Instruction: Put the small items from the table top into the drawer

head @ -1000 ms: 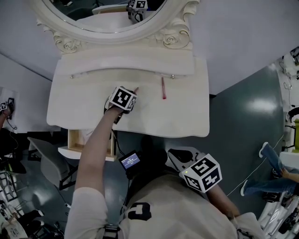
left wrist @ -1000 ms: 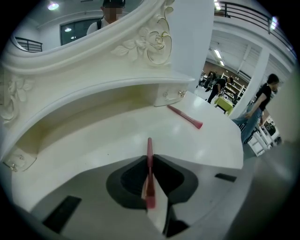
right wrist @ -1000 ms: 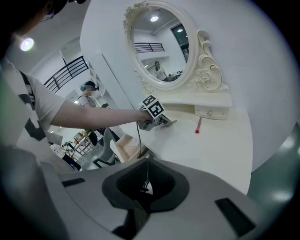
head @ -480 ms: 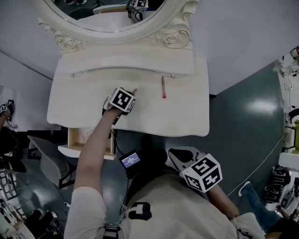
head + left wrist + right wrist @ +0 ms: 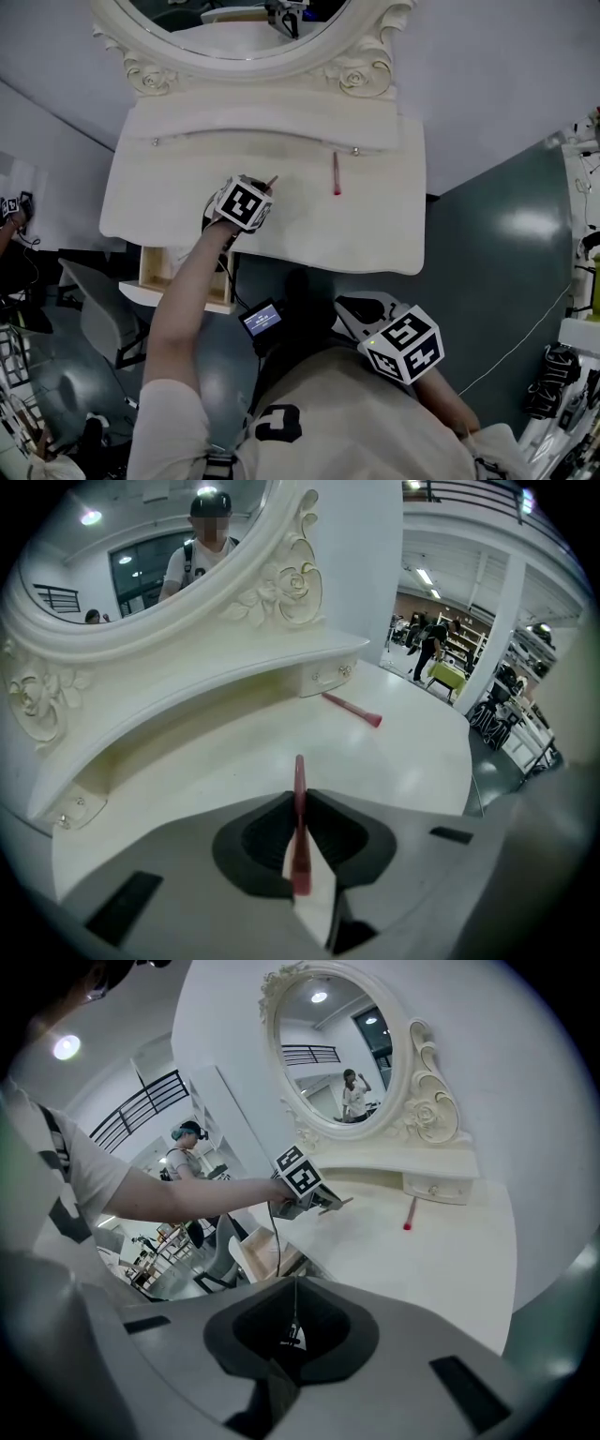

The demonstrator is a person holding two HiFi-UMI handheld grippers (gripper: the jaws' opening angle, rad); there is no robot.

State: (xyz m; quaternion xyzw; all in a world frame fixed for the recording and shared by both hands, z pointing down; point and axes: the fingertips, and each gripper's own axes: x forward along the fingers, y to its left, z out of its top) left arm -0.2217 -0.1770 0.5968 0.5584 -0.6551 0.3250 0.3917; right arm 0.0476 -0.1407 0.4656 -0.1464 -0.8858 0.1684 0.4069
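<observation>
A slim pink stick (image 5: 299, 841) is clamped in the left gripper's (image 5: 298, 799) jaws over the worktop's (image 5: 375, 225) middle, its twin (image 5: 336, 174) lying near the back edge, and so thin a pinch could let it pivot or slip before the open drawer (image 5: 152, 270) under the front-left corner, while the right gripper's (image 5: 292, 1330) jaws sit together, empty.

**Free room and obstacles.** The table (image 5: 375, 234) top lay largely bare and open to approach from its front and right edges. One pink stick (image 5: 336, 174) lay towards the back, near the raised shelf (image 5: 272, 127). That shelf and the carved mirror frame (image 5: 361, 80) above it closed off the rear. Below the left front edge, the open drawer (image 5: 150, 272) was reachable from above, hemmed by a grey chair (image 5: 94, 309) on its left and crossed on its right by the left arm (image 5: 187, 291).
</observation>
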